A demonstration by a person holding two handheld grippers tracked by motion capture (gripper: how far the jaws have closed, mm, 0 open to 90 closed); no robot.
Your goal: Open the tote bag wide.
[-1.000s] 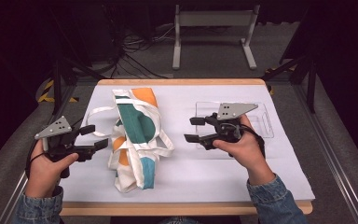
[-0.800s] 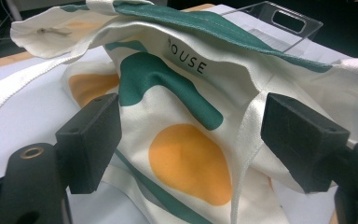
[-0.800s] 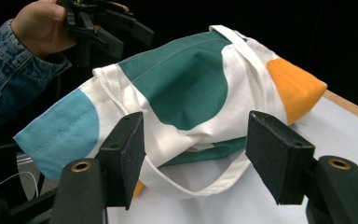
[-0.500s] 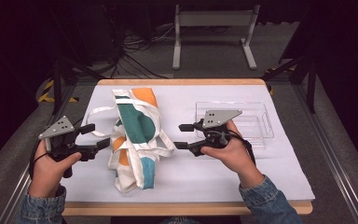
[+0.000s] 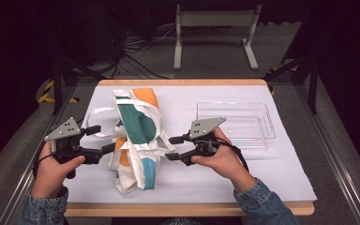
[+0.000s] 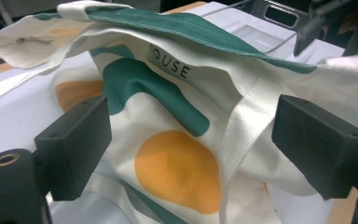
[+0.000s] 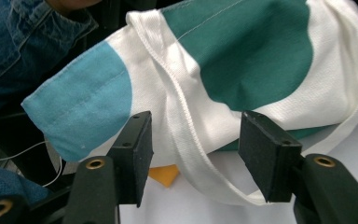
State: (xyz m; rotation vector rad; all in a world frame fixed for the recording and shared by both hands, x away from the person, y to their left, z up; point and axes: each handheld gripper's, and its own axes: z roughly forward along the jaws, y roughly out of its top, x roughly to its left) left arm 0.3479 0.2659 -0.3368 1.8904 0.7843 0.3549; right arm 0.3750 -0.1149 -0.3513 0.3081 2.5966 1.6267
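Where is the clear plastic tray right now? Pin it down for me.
In the high view the clear plastic tray sits on the right half of the white table cover, just beyond the right gripper and right of the tote bag.

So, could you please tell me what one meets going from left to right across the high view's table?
Left gripper → white cloth tote bag with green, orange and blue patches → right gripper → clear plastic tray.
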